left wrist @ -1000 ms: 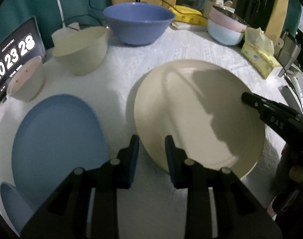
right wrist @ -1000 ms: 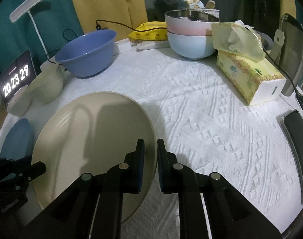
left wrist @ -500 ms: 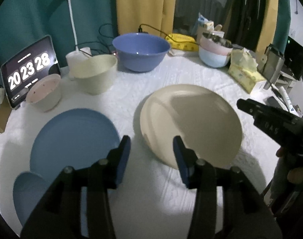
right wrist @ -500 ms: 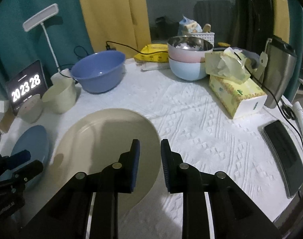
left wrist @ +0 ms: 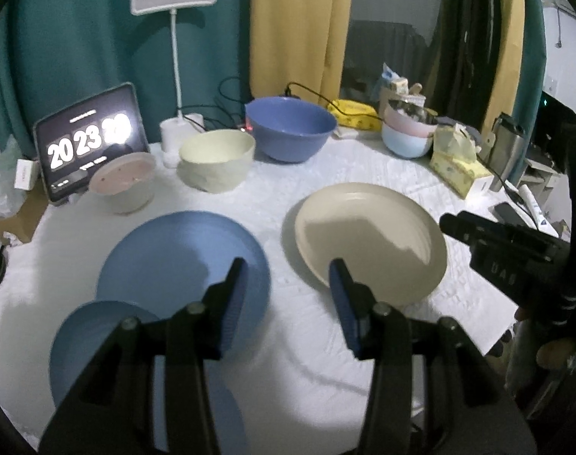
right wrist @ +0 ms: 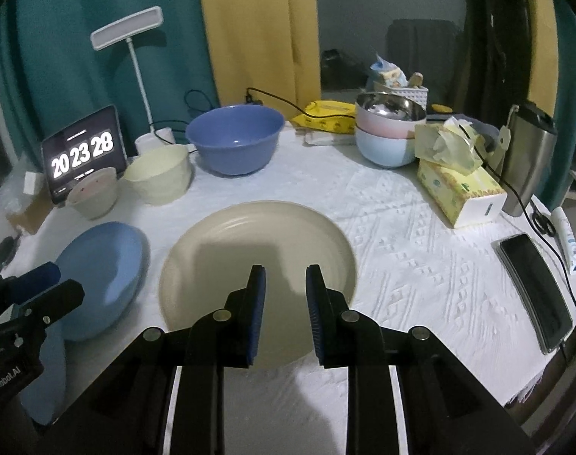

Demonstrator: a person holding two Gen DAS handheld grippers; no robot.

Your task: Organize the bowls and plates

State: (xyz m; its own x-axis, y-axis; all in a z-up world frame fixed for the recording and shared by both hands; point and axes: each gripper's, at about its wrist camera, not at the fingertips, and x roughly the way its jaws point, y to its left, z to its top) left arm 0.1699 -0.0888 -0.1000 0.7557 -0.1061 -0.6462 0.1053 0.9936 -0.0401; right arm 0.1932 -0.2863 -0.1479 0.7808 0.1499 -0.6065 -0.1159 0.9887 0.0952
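A white textured tablecloth is spread over the table, and its far edge is crowded. A dark blue bowl is set at the back, with a cream bowl just beside it and a small pale bowl next along, in front of a tablet clock. A white desk lamp is seen behind them. To the right, stacked pink and light-blue bowls with a metal one on top are placed beside a tissue box, a steel tumbler and a dark phone.

The beige plate is laid flat on the cloth near the table's middle, with nothing resting on it. The right gripper is held above its near rim, fingers spread apart with nothing between them, and no contact with the plate is shown. The blue plate is laid to the left of the beige plate, apart from it. The left gripper is held above the bare cloth between the two plates, its fingers spread wide and empty.

A smaller blue plate, overlapping the near edge of the blue plate, is shown clearly only by the left wrist view, partly hidden by the fingers. The phone is shown in full only by the right wrist view.
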